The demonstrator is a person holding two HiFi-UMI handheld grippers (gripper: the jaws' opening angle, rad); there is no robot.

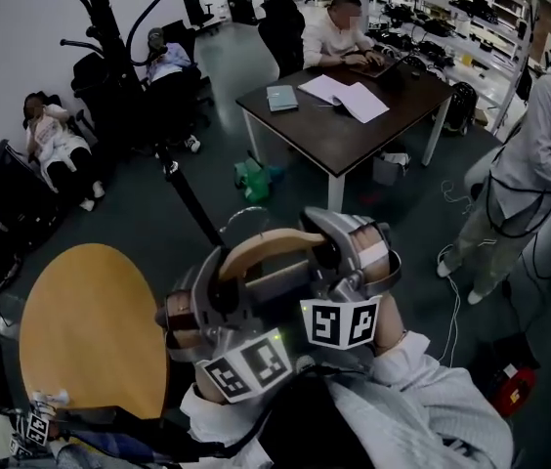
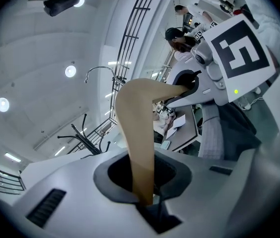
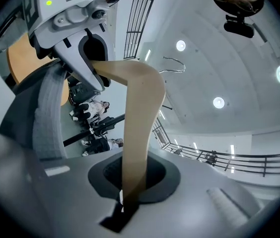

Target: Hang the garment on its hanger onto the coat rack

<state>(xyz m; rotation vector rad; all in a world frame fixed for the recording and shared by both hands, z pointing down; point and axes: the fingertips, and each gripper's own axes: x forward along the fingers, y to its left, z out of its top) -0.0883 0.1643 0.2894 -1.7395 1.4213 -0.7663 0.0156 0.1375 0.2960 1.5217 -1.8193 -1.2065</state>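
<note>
I have the tan curved wooden hanger (image 1: pixel 266 244) up in front of me, one arm in each pair of tongs; my left tongs (image 2: pixel 147 200) are pinched narrow on one arm of it, my right tongs (image 3: pixel 126 197) pinched narrower on the other arm, so both are closed on the wood and neither is empty. The grey and dark fabric garment (image 3: pixel 40 108) is already on the hanger, draping down below it close against me; that part is done. The thin metal hook (image 3: pixel 175 63) stands free at the top of the hanger and catches on nothing. The tall black coat rack (image 1: pixel 109 37) with its curved prongs is well apart from me across the floor; so, as I judge it, carrying the hanger over, lifting it and dropping the hook over a prong are all left to do, and the task is at an early stage.

Counted: one hanger; one garment; one hook; one coat rack; two tongs; one round yellow wooden table (image 1: pixel 90 330) just to my left; one dark rectangular table (image 1: pixel 344 130) further off; four other people in the room, as far as I can make out.
</note>
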